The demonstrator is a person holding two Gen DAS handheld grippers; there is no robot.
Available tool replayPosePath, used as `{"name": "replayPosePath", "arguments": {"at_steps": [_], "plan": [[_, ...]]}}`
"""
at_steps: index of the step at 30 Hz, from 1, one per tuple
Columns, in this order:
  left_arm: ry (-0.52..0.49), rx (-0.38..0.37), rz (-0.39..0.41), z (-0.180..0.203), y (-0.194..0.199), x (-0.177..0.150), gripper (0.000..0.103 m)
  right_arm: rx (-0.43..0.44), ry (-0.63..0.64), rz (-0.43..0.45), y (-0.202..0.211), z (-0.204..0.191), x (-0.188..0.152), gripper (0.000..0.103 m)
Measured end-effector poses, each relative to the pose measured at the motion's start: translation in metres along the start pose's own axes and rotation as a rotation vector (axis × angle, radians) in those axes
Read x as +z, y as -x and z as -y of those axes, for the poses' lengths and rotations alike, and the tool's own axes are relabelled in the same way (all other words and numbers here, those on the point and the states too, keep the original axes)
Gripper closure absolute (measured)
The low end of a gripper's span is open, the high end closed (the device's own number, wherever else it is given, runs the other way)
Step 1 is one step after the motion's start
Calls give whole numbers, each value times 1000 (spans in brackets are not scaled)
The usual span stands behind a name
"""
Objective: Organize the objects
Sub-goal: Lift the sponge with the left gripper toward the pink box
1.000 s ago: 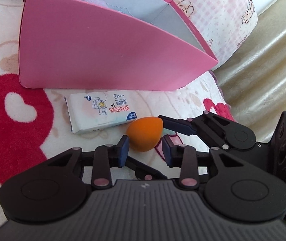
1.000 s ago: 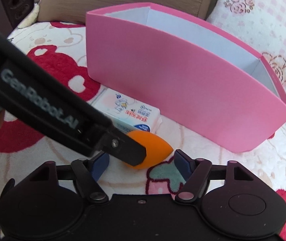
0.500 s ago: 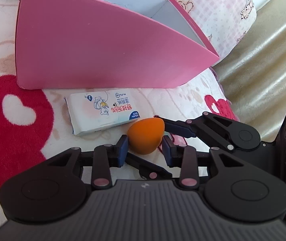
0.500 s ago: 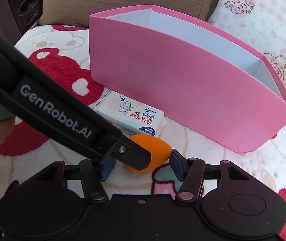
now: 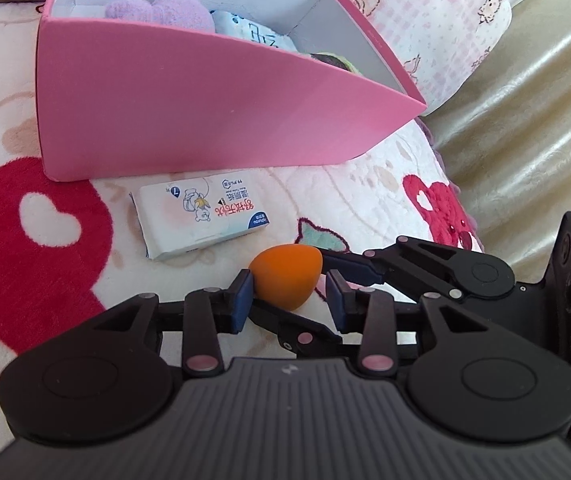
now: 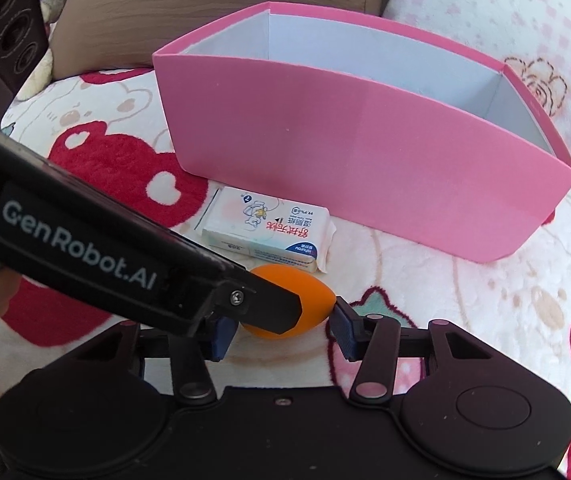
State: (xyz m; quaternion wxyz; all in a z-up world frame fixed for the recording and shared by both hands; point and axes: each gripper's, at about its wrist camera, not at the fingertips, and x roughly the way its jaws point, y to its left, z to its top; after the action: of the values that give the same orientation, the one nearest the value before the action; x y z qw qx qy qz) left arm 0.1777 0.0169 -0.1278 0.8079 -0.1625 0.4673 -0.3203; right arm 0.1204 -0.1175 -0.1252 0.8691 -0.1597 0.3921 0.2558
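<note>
My left gripper (image 5: 287, 300) has its pads spread on either side of the orange sponge egg (image 5: 286, 278); contact cannot be confirmed. My right gripper (image 6: 281, 334) pinches the same egg (image 6: 313, 310) at its tip, near lower centre of the frame. The wipes pack (image 5: 199, 216) lies on the blanket (image 5: 25, 280) just above the egg. The pink box (image 6: 365, 152) stands behind the pack, across the upper frame.

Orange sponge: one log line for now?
orange sponge | between left gripper and right gripper | lifted: unclear | pink box behind
</note>
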Motion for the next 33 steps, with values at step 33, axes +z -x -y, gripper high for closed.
{"name": "replayPosePath", "arguments": {"at_steps": [33], "plan": [[13, 145, -105, 37, 80, 23, 68, 18, -93, -66, 53, -49, 52, 49]]}}
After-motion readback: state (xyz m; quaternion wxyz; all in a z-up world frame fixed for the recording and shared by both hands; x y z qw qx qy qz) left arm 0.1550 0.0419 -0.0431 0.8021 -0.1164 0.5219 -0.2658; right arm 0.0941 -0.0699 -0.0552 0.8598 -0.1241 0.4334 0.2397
